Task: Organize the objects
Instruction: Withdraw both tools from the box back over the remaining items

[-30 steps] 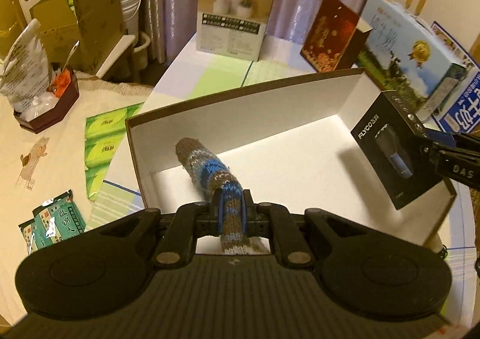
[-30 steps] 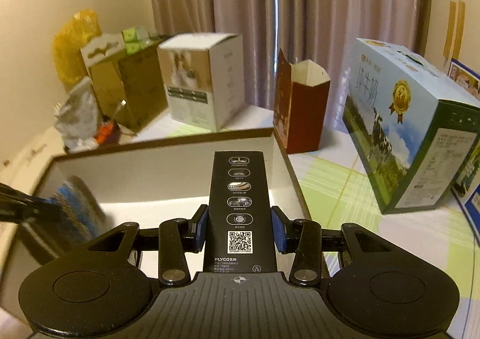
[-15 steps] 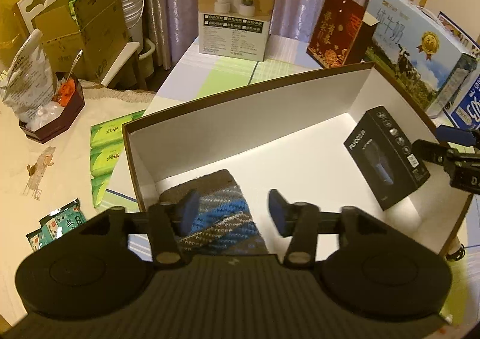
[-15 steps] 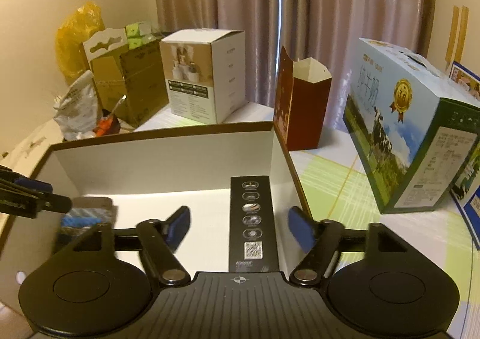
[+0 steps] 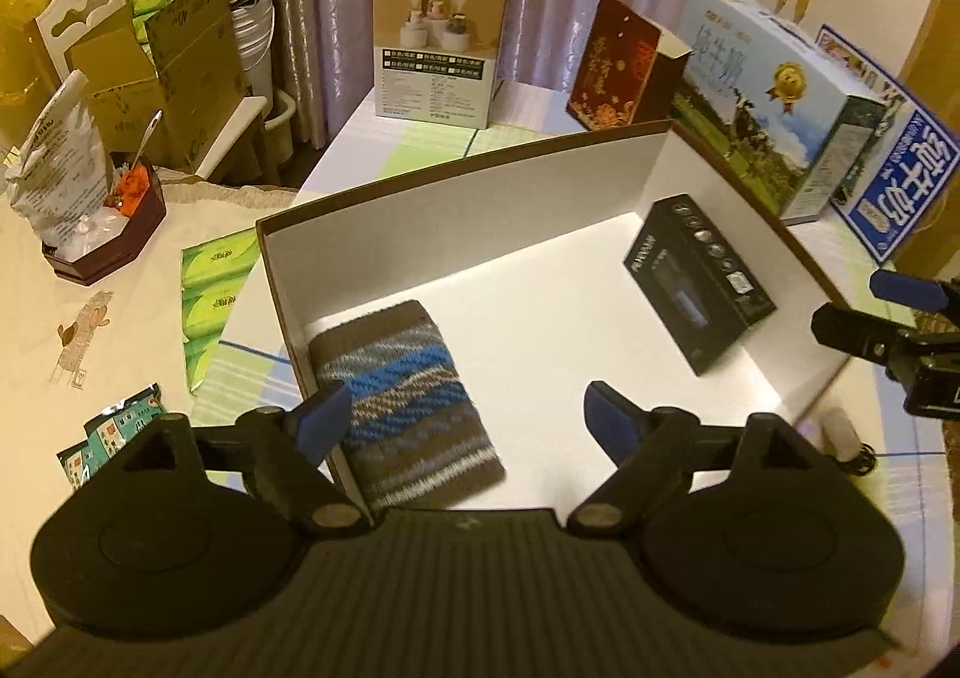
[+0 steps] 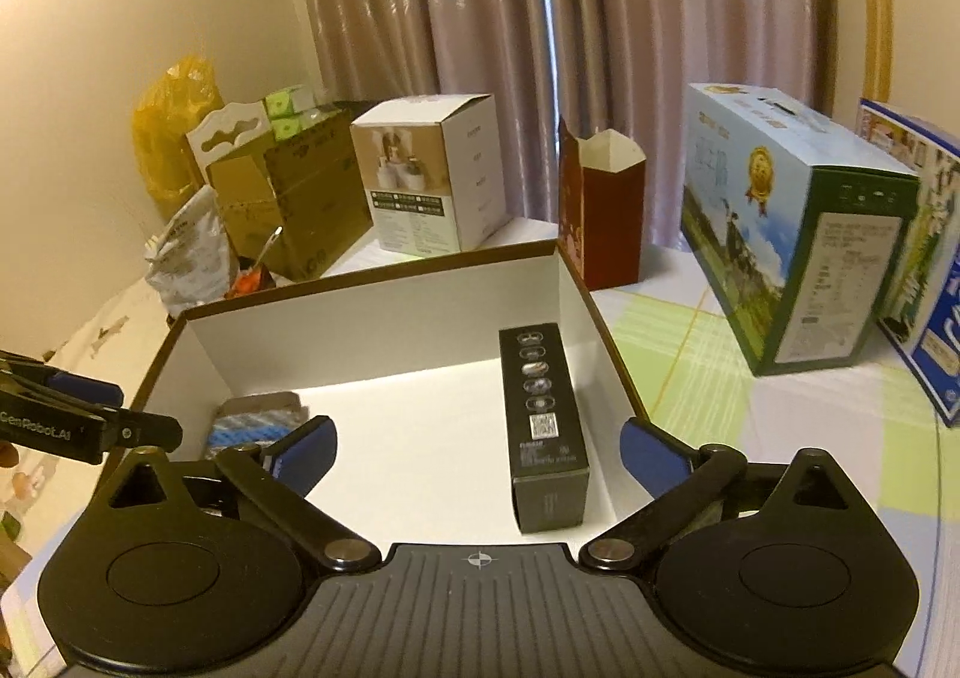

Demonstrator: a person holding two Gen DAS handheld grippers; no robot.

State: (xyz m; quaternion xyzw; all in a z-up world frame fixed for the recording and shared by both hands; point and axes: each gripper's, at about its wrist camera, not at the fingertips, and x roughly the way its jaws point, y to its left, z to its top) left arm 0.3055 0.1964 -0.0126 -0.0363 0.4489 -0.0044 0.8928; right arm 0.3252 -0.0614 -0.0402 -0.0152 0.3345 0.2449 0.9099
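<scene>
Both claws spread, items down in box

Your left claw (image 5: pixel 465 417) is spread wide, holding nothing, above the knitted pouch (image 5: pixel 405 399) lying flat in the near-left corner of the white-lined box (image 5: pixel 456 216). Your right claw (image 6: pixel 477 450) is spread too, empty, over the black carton (image 6: pixel 543 426) lying by the box's right wall. Pouch and carton well apart. Milk carton (image 6: pixel 792 234) and red bag (image 6: pixel 603 222) stand on the worktop (image 6: pixel 690 342) behind
</scene>
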